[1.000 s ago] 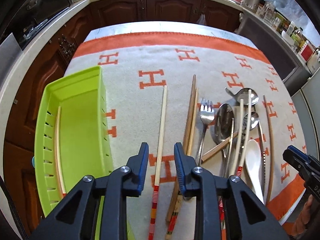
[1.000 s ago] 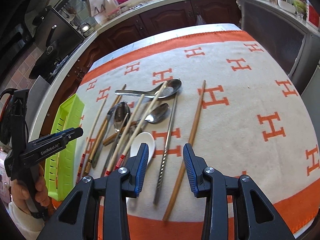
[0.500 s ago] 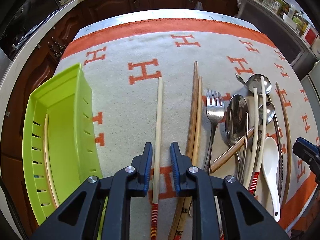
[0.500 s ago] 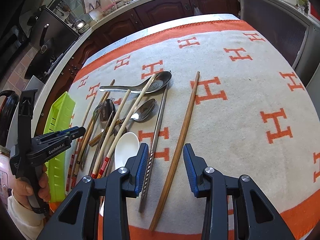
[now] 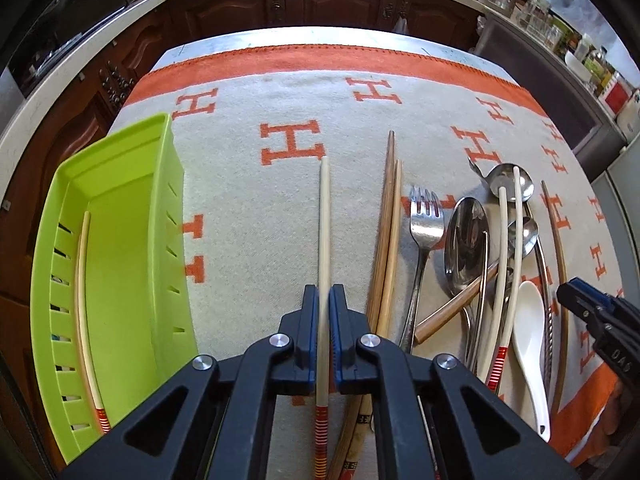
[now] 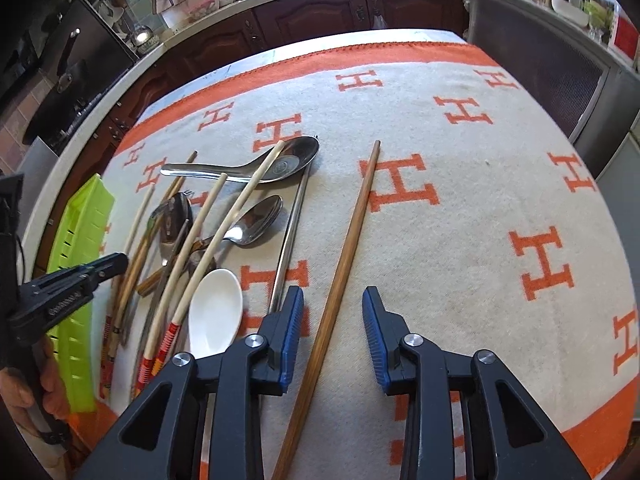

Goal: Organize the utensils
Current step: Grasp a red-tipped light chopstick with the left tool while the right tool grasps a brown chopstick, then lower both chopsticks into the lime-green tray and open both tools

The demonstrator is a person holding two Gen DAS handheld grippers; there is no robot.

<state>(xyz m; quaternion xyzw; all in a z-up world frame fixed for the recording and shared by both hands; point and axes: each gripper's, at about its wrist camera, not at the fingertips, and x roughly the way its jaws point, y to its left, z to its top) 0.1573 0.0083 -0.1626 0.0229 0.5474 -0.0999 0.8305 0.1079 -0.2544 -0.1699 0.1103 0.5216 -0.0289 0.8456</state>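
Left wrist view: left gripper clamped tight on the pale chopstick, low on its shaft near the red-striped end, the far tip still resting on the cloth-covered counter. Green tray just left, one matching chopstick already inside. Best lifted level, carried left over the tray wall, laid parallel to its mate.

Right wrist view: right gripper with jaws closing, still apart, straddling the dark wooden chopstick without touching it. Worth centring first, clear of the metal chopstick and white spoon.
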